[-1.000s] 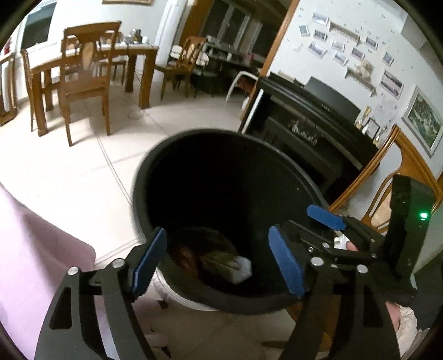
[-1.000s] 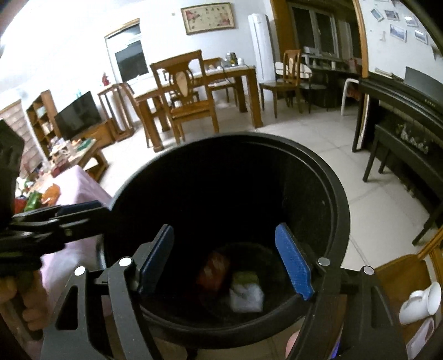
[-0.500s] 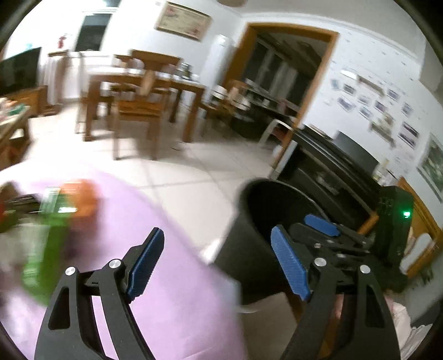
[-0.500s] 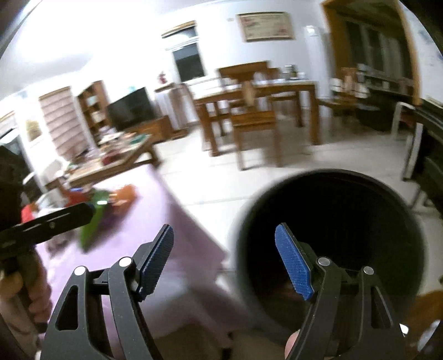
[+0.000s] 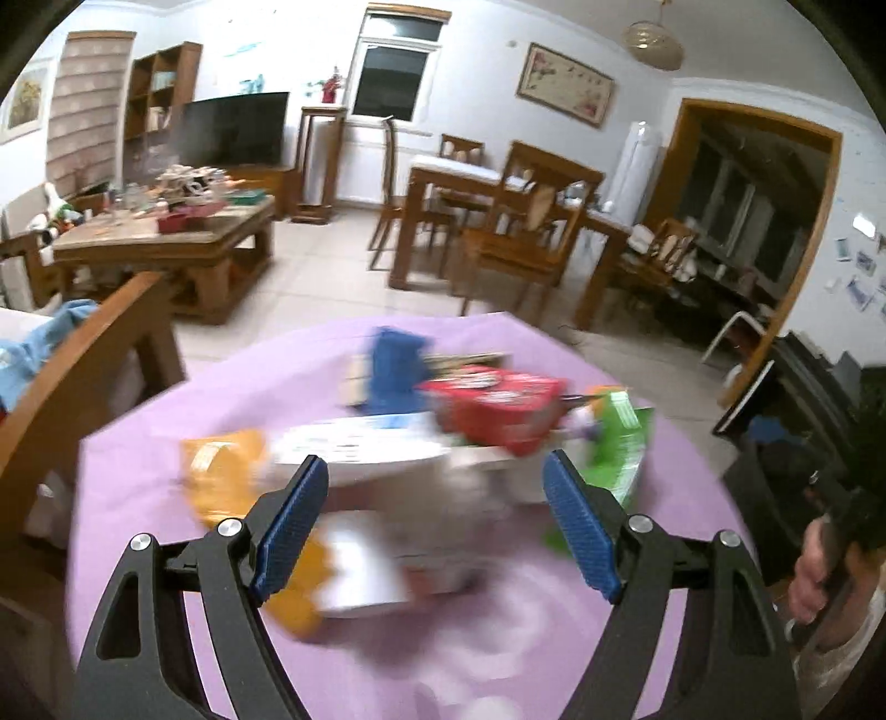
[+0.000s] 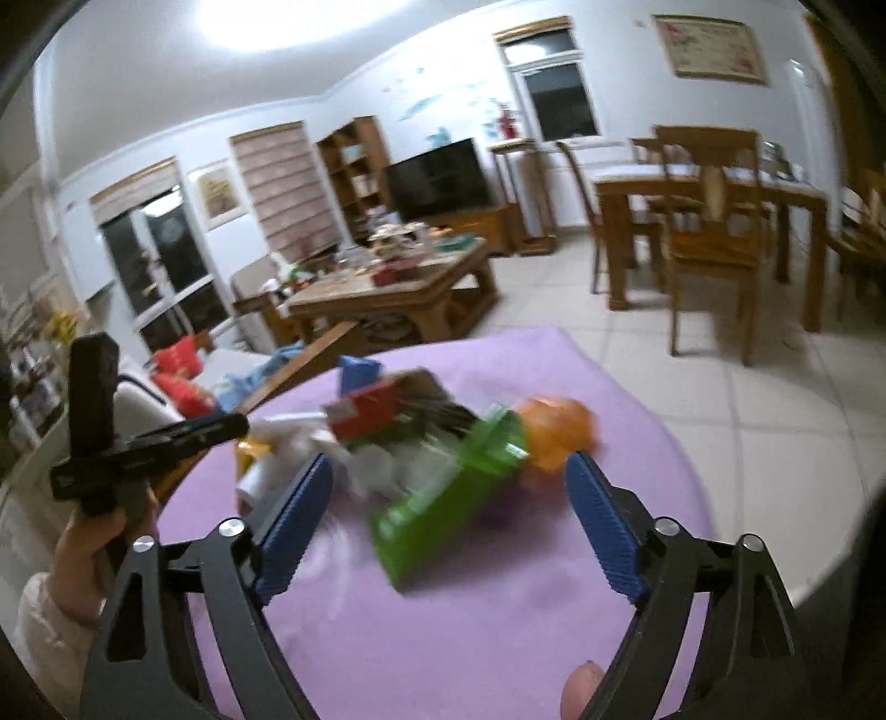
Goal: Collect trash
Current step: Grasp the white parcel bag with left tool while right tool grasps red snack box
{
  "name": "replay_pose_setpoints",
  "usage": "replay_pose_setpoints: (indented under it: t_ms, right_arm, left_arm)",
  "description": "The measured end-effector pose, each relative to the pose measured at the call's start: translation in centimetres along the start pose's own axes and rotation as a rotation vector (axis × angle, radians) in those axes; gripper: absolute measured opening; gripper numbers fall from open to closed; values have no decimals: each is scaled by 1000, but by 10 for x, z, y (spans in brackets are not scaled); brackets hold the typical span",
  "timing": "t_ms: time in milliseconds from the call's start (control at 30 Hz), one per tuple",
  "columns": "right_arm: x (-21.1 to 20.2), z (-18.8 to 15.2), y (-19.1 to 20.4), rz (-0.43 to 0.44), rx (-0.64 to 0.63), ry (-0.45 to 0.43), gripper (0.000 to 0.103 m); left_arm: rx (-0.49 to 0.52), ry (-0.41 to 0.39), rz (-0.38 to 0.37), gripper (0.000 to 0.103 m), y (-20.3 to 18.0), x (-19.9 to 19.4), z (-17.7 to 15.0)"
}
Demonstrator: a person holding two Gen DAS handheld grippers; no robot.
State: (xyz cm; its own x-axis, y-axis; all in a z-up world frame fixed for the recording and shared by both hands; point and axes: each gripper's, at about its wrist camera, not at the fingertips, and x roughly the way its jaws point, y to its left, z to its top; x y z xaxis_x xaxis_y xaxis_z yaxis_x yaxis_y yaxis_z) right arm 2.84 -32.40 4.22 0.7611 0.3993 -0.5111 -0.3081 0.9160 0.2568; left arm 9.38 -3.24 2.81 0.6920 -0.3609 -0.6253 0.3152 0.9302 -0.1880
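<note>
Nearest, the left hand-held gripper point(image 5: 434, 529) stands spread and empty, and the right hand-held gripper point(image 6: 449, 523) is empty too, its jaws opening. Just beyond both, the blurred trash pile point(image 5: 443, 437) lies on the purple-covered table point(image 5: 653, 559): green box point(image 6: 451, 498), red packet point(image 5: 498, 407), orange wrapper point(image 5: 227, 471). Farther off stand a coffee table point(image 6: 398, 293) and dining chairs point(image 5: 515, 243).

**You are in a home's living and dining room**

Look past the purple-covered table point(image 5: 166, 443) in front of you: a wooden dining table point(image 5: 443, 171) with matching chairs point(image 5: 526, 232), a cluttered wooden coffee table point(image 6: 398, 288), a dark television point(image 6: 437, 177) on its stand, open bookshelves point(image 6: 354, 166), framed pictures point(image 5: 565, 86) on white walls, a ceiling lamp point(image 5: 650, 36) and pale floor tiles point(image 6: 747, 399).
</note>
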Motion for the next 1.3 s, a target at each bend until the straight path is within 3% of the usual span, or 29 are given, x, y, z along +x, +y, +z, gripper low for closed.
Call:
replay_pose_setpoints:
  t_ms: [200, 267, 367, 467, 533, 567, 900, 1067, 1300]
  right_arm:
    - [74, 21, 42, 37, -50, 31, 85]
    - [93, 22, 47, 23, -61, 51, 85]
    - [129, 30, 55, -24, -85, 100, 85]
    - [154, 33, 56, -35, -77, 121, 84]
    - [168, 30, 60, -65, -98, 85, 69]
    - [171, 30, 61, -62, -113, 92, 55]
    - [165, 16, 47, -12, -75, 74, 54]
    - [148, 19, 33, 43, 2, 34, 54]
    - [130, 19, 22, 82, 60, 0, 54]
  left_arm:
    - [122, 76, -14, 79, 19, 26, 0]
    - [111, 96, -23, 79, 35, 30, -10]
    - [81, 111, -21, 92, 44, 39, -12]
    - [35, 112, -35, 94, 51, 41, -17]
    - [11, 100, -47, 95, 53, 43, -18]
    - [5, 100, -55, 95, 54, 45, -18]
    - [-77, 94, -73, 91, 56, 52, -19]
    - [-42, 84, -60, 79, 50, 51, -20]
    - [-12, 96, -45, 82, 45, 51, -16]
